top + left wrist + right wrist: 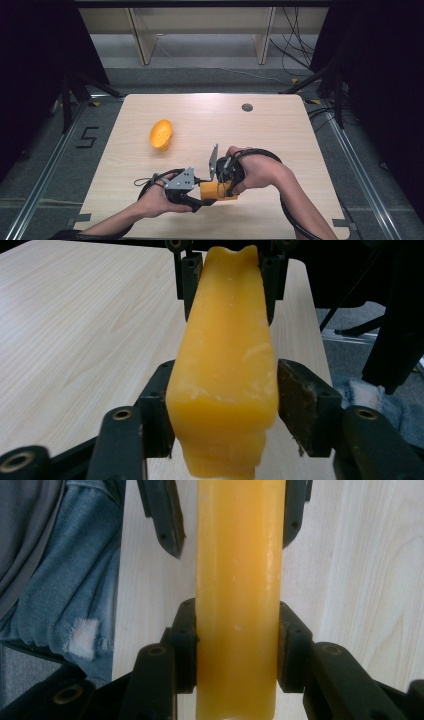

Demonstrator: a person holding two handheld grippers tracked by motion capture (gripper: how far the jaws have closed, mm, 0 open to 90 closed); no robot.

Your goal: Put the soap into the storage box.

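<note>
Orange block (218,190) is pinched from both ends right now: the left tongs (204,201) have it from one side and the right tongs (226,188) from the other, so it sits between the two, low over the near part of the table (270,130). From the left tongs' own camera the block (225,370) runs straight away between the jaws, with the left pad tight against it; there might be a sliver of a gap at the right pad, hard to say. Its far end is caught by the other pair. The right tongs' camera shows the same block (239,600) squeezed snug on both sides. My read is that the picking-up part is done, and what's left is whatever comes of a two-ended hold, maybe pulling or handing over, can't tell which. As for containers, there's a small orange bowl (161,134) tipped on its side, well away from the tongs on the far left. Looks empty as far as I can see.
</note>
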